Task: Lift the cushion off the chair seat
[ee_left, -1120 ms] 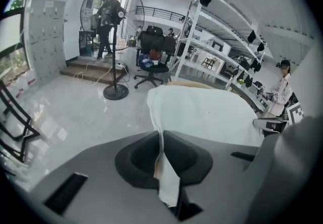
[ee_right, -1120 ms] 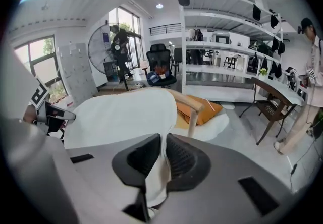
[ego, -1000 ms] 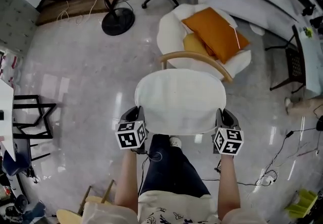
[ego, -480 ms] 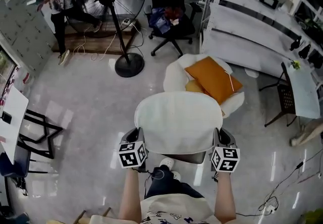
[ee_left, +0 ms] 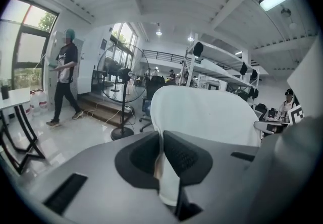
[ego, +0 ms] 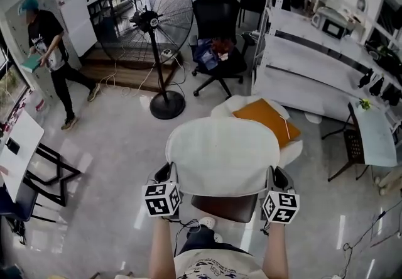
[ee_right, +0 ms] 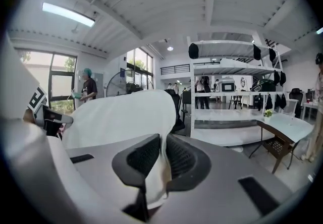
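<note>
The white cushion [ego: 223, 155] hangs in the air in the head view, gripped at both side edges. My left gripper [ego: 169, 173] is shut on its left edge and my right gripper [ego: 274, 175] on its right edge. Below the cushion shows the brown chair seat [ego: 225, 207], uncovered. In the left gripper view the cushion [ee_left: 207, 117] spreads ahead and its hem is pinched between the pads of the left gripper [ee_left: 161, 156]. The right gripper view shows the cushion [ee_right: 121, 117] to the left, with its fabric clamped in the right gripper [ee_right: 162, 160].
A white armchair [ego: 242, 108] bearing an orange cushion [ego: 267, 119] stands just beyond. A large floor fan [ego: 151, 26] and a black office chair [ego: 220, 32] are farther back. A person [ego: 50, 51] walks at far left. A black stand [ego: 44, 171] is left, a white counter [ego: 314, 64] right.
Both grippers have risen with the cushion, which has come up off the brown seat now showing beneath it. The head view has tilted up and takes in more of the room.
</note>
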